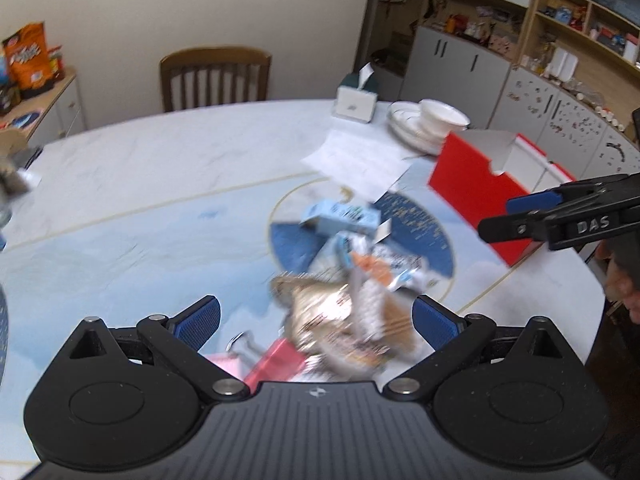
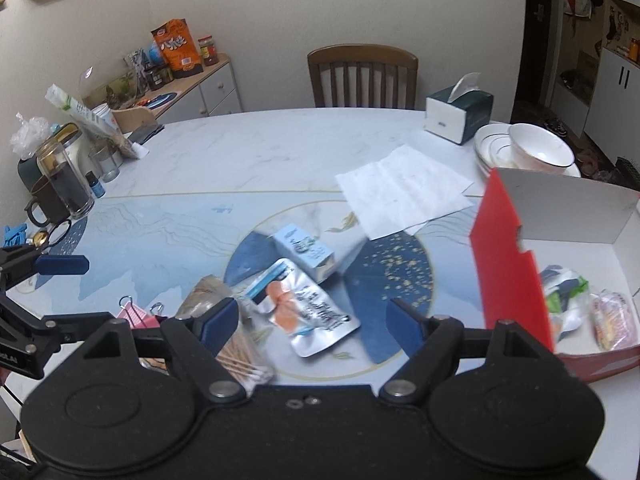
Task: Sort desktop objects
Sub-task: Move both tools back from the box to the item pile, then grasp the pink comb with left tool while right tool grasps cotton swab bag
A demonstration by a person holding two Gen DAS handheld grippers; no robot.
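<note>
so, both grippers spread wide, grasping nothing. left gripper (image 1: 316, 322) low over the near pile on the round table (image 1: 140, 184), blue pads apart either side of a blurred brownish snack bag (image 1: 320, 316); touching or not, cannot tell. right gripper (image 2: 310, 322) also released, hovering above a silver pouch (image 2: 308, 312) with an orange picture, not touching it. light blue small carton (image 2: 306, 252) lying on its side just beyond the pouch, at the table's middle circle. bundle of cotton swabs (image 2: 244, 360) near left of the pouch, partly under the right gripper's left finger. pink binder clips (image 2: 138, 316) further left, near edge. red box (image 2: 508, 264) with white inside open at the right, holding a green and white wrapper (image 2: 568, 292) and a pinkish packet (image 2: 612, 320). white paper sheets (image 2: 404, 192) flat between carton and box, towards the far side. stacked plates with a bowl (image 2: 540, 148) far right, tissue box (image 2: 458, 116) just left of them. wooden chair (image 2: 362, 76) beyond the far edge. glass jar (image 2: 64, 176), dark mug (image 2: 46, 200) and small blue bottle (image 2: 96, 186) grouped at the far left of the table. orange snack bag (image 2: 178, 48) on the sideboard against the wall. left-wrist view heavily smeared over the pile.
</note>
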